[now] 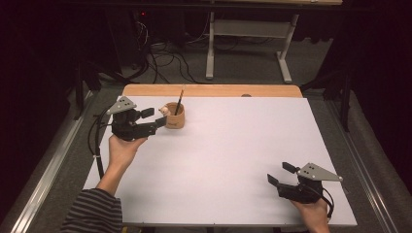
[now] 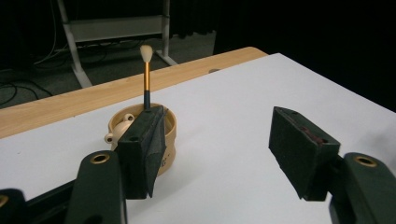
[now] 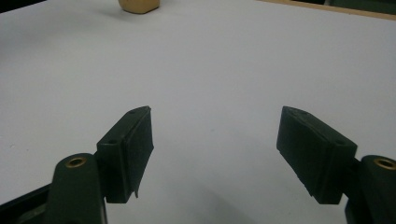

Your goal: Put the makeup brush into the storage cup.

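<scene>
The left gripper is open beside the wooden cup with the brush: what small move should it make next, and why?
Probably shift the left gripper sideways until the wooden cup sits between its jaws. In the left gripper view they stand open with nothing between them, and the cup with its upright brush lies behind one jaw, off centre.

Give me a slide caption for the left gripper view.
Open left tongs beside a tan wooden cup holding an upright brush, on a white table.

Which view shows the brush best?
The left gripper view: the brush stands upright in the cup, bristles up, close and sharp. The high view shows a thin dark stick. The right gripper view catches the cup's base.
</scene>
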A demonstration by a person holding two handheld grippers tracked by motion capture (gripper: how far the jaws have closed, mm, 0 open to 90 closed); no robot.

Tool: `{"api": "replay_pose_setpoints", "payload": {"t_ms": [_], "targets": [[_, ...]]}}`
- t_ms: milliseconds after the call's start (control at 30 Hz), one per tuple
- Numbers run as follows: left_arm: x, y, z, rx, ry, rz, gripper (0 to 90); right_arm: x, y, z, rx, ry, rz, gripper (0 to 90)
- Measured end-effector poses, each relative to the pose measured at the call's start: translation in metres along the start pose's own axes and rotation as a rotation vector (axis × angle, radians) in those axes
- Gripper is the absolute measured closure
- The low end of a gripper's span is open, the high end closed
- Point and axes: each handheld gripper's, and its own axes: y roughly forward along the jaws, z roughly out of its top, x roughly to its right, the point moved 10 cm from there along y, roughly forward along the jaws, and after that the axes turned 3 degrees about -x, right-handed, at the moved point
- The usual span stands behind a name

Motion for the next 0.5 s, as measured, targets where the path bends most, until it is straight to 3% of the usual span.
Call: {"api": "replay_pose_setpoints", "payload": {"t_ms": [500], "targets": [[0.011,-0.019,0.002,0.023,0.026,-0.011,37.0,0.001,-0.001,0.000,0.000,0.006,-0.003,28.6]]}}
